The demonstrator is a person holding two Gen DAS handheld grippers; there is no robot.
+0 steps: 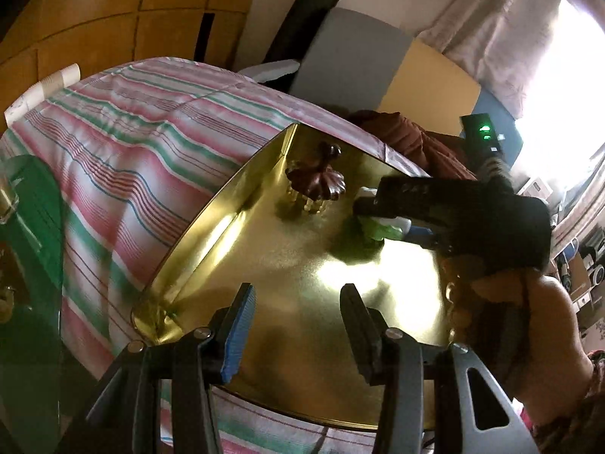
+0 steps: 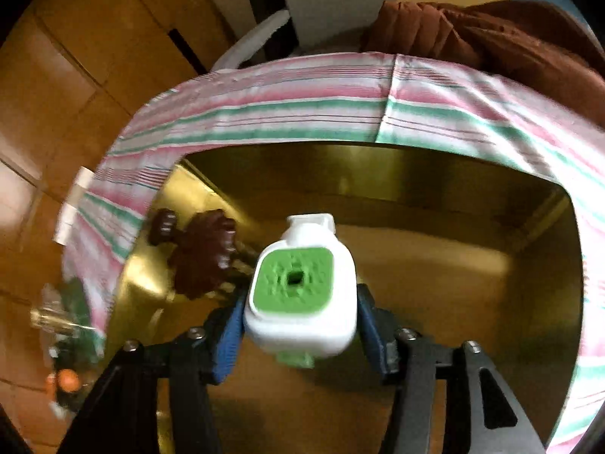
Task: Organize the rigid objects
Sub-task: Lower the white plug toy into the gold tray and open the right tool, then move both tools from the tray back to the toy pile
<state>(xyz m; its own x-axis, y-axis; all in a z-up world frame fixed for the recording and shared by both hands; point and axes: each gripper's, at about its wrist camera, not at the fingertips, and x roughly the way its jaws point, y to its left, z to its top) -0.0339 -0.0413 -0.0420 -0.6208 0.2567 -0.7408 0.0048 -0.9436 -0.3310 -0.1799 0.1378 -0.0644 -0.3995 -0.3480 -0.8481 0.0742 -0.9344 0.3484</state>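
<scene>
A shiny gold tin box (image 1: 302, 276) lies open on a striped cloth. A dark brown fluted ornament (image 1: 315, 181) stands inside it near the far left wall; it also shows in the right wrist view (image 2: 204, 253). My right gripper (image 2: 300, 316) is shut on a white plastic piece with a green face (image 2: 293, 280), held low inside the gold box (image 2: 435, 265). In the left wrist view the right gripper (image 1: 382, 213) shows with that green and white piece (image 1: 378, 227) in the box. My left gripper (image 1: 297, 325) is open and empty above the box's near part.
The pink, green and white striped cloth (image 1: 143, 143) covers the surface around the box. A green glass edge (image 1: 34, 227) lies at the left. Brown fabric (image 2: 484, 34) is bunched behind the box. Wooden panels (image 2: 75, 56) stand at the back left.
</scene>
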